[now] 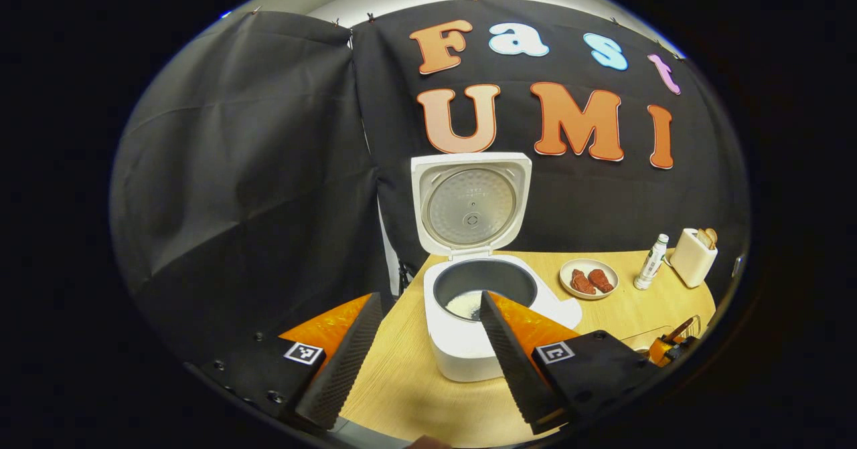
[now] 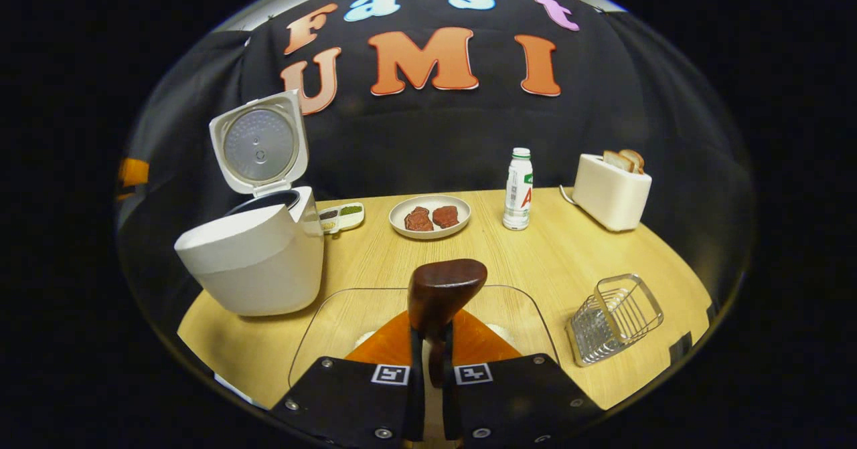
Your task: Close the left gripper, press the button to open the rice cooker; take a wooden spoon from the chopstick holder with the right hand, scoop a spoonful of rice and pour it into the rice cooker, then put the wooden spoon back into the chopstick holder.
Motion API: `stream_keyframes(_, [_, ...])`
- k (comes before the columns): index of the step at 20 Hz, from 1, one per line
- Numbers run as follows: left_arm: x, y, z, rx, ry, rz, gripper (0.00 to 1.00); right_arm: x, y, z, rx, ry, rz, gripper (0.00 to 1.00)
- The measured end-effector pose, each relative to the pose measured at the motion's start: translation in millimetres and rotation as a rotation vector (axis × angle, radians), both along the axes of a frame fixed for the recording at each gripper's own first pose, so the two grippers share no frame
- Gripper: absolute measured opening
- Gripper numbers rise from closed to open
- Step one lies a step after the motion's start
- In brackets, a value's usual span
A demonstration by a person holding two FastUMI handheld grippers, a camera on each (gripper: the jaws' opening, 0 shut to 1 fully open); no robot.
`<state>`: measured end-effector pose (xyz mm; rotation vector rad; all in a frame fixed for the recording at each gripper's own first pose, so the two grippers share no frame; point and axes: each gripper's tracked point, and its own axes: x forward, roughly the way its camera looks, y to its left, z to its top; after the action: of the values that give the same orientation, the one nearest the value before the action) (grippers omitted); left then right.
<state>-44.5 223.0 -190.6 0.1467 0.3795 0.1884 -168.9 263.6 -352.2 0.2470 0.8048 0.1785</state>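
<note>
Right gripper view: right gripper [image 2: 428, 362] clamped the wooden spoon [image 2: 442, 292] above a glass container [image 2: 321, 322].
Left gripper [image 1: 428, 348] hung spread before the open-lidded rice cooker [image 1: 462, 355].

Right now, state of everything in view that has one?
rice cooker: lid up, some rice in the pot
wooden spoon: clamped in the right claw, bowl above the glass container
right claw: shut on the spoon handle
left claw: open, holding nothing
glass container: open top, rice inside
wire holder: lying tilted, empty
toaster: bread in the slots
bottle: upright, capped
plate: two meat pieces on it
</note>
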Motion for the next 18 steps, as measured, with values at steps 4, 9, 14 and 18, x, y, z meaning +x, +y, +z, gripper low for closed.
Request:
stream_keyframes(4, [-1,6,-1,-0.005,0.006,-0.004,0.99,1,4,-1,0.109,0.088,-0.077,0.1])
stream_keyframes(9, [-1,15,-7,-0.019,0.015,0.01,0.99,-1,29,7,0.184,0.134,-0.066,0.1])
stream_keyframes(14, [-1,22,-8,-0.028,0.011,0.031,0.99,0,37,8,0.269,0.201,-0.077,0.1])
stream_keyframes(18, [-1,19,-4,-0.03,-0.005,0.035,0.99,-1,37,3,0.374,0.277,-0.1,0.1])
